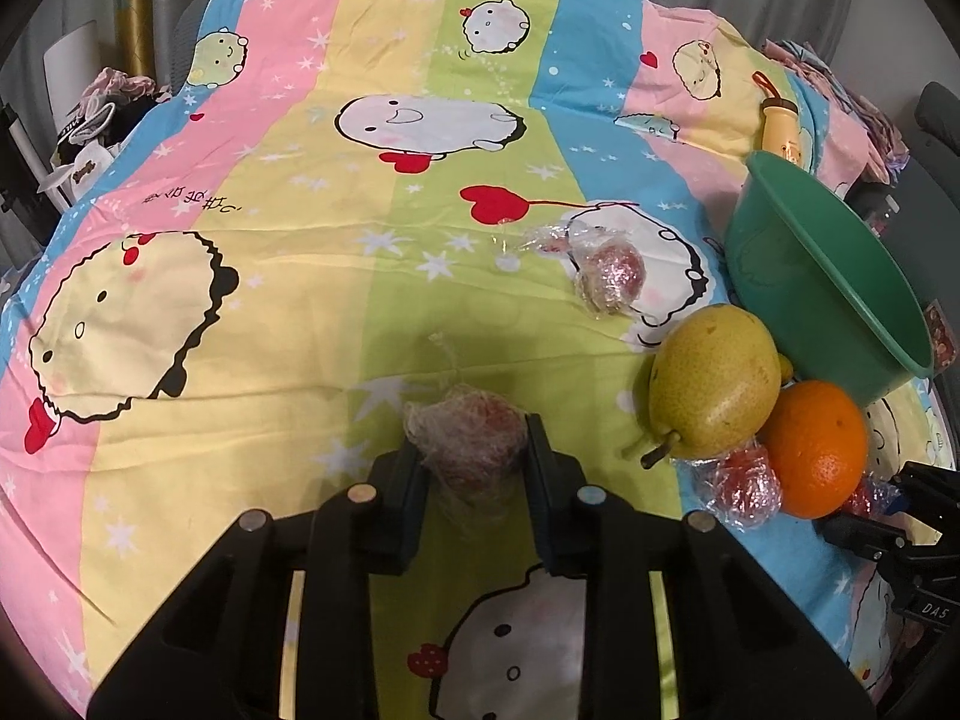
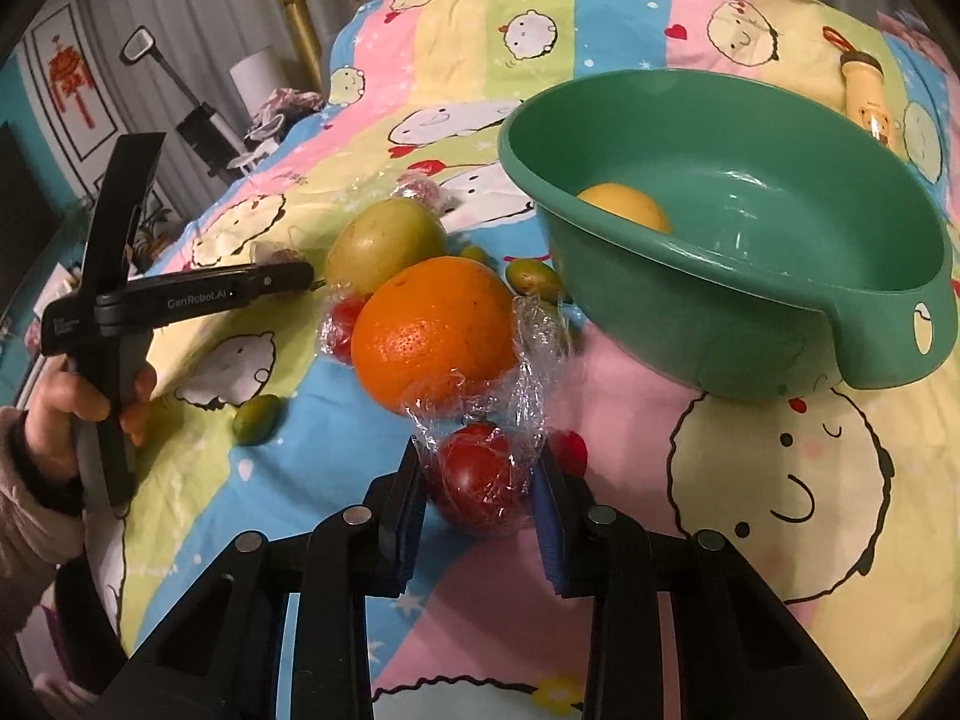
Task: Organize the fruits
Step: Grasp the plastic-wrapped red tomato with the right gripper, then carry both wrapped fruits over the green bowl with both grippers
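Left gripper: jaws closed narrowly against a plastic-wrapped reddish fruit, which sits on the patterned bedsheet with its twisted wrap tail pointing away from the camera. Right gripper: jaws clamped on a wrapped red tomato; loose film rises from it toward the orange just beyond. Behind the orange lies a green pear, stem end toward the left gripper, long axis running roughly toward the basin. Green plastic basin: tilted, handle with hanging hole facing the right camera, holding one yellow fruit half hidden by the near wall. A small green oval fruit lies apart on the sheet; another rests by the basin. In the right view, the person's left hand grips the left tool's handle, which is held upright, fingers extending horizontally. A further wrapped red fruit lies farther off; its contents are indistinct under film.
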Demonstrator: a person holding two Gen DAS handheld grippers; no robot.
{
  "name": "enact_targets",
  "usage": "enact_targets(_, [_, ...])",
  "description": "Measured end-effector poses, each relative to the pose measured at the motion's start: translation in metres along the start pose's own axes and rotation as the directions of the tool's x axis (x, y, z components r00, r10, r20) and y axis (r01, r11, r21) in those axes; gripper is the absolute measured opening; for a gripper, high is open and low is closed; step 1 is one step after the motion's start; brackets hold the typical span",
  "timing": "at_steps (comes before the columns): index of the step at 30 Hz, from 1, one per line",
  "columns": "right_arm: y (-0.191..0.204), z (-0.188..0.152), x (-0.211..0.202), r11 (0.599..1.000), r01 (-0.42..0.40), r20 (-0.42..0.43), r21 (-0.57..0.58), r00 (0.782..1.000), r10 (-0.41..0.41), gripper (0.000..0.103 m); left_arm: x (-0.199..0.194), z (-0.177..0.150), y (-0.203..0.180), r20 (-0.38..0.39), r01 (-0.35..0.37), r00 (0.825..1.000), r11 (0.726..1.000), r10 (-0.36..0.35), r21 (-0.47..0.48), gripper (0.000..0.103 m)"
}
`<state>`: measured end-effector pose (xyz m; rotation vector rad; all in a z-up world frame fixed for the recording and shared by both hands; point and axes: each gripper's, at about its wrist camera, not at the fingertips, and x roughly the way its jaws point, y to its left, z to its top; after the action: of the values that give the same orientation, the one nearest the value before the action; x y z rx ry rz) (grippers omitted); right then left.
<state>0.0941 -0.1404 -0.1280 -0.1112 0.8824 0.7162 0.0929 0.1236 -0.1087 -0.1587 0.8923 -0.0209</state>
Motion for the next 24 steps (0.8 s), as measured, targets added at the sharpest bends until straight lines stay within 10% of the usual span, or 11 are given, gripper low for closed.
enact_targets(24, [0.016, 0.0, -0.05, 0.994, -0.108, 0.114, 0.014, 0.988, 0.106, 0.034, -0.073, -0.008, -0.016, 0.098, 0.083, 0.992, 0.997, -0.082, -0.01, 0.028])
